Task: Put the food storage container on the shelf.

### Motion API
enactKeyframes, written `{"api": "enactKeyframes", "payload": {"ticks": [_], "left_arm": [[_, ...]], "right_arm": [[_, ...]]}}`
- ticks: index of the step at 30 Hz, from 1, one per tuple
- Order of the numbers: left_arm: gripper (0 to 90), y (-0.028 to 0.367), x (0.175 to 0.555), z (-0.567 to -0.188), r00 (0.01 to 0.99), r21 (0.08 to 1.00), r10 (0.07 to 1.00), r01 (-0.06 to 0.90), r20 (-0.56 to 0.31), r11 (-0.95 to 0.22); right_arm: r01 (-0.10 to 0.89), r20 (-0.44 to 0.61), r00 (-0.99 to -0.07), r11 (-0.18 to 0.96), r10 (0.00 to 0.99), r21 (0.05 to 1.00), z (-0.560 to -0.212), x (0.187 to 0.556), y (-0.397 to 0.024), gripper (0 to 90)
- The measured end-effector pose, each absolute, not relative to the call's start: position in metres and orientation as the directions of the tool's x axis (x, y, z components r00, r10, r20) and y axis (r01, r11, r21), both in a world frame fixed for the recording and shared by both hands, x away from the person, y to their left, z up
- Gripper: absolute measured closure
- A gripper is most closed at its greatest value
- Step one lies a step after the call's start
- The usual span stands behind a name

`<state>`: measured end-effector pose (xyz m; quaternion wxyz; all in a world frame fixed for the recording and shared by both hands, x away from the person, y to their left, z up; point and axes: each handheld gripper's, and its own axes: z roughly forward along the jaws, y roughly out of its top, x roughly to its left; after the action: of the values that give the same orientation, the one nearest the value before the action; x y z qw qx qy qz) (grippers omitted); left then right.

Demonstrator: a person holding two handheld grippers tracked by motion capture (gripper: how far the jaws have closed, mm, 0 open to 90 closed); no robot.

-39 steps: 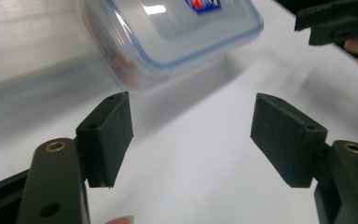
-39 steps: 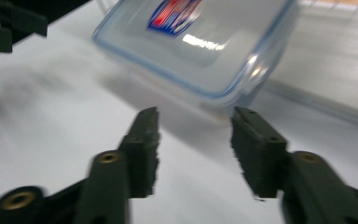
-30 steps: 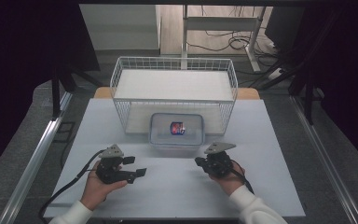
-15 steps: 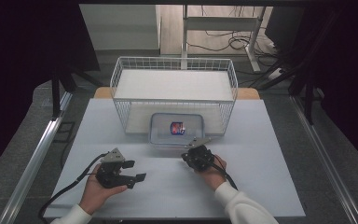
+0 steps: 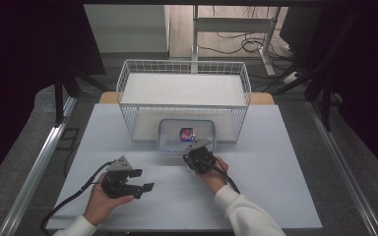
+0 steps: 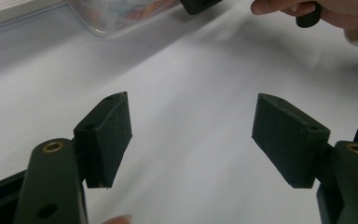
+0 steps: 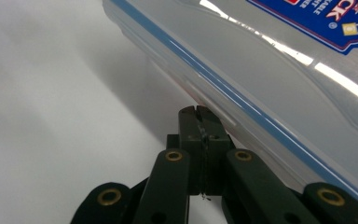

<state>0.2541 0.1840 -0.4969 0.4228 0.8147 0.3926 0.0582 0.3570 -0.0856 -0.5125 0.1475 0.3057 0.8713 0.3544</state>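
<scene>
- Low in the high view, left of centre, the left claw rests in the person's left hand on the white counter, with its cable trailing off toward the lower left corner.
- Its jaws stand well apart with nothing between them; in the left gripper view the two black pads frame bare counter top.
- A white sleeve comes in from the bottom edge right of centre, and the right hand reaches up the frame from it.
- The right claw sits just above the middle of the high view, its tip at the near edge of the clear plastic container.
- In the right gripper view the right claw's jaws are pressed together at bottom centre, gripping nothing, and their tip lies right against the container's side below the blue band of its lid; whether it actually touches I cannot tell.
- The container lies on the counter at the centre of the frame, closed by a clear lid with a blue rim and a blue printed label on top.
- Just behind it, touching or nearly so, stands a white wire basket with a white floor, taking up the upper middle of the frame.
- Beyond the counter's far edge is a grey floor with cables and the legs of a stand.
</scene>
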Motion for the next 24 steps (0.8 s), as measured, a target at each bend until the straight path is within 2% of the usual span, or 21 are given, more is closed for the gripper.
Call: {"api": "enactKeyframes", "payload": {"ticks": [17, 24], "left_arm": [[27.6, 0.184, 0.256, -0.497, 0.682, 0.733, 0.688, 0.596, -0.248, -0.327], [27.6, 0.186, 0.256, -0.498, 0.681, 0.733, 0.688, 0.598, -0.251, -0.324]], "right_arm": [[0.457, -0.023, -0.710, 0.485, 0.704, 0.745, -0.500, 0.379, -0.086, 88.8], [0.501, 0.000, -0.680, 0.464, 0.733, 0.730, -0.513, 0.400, -0.089, 88.7]]}}
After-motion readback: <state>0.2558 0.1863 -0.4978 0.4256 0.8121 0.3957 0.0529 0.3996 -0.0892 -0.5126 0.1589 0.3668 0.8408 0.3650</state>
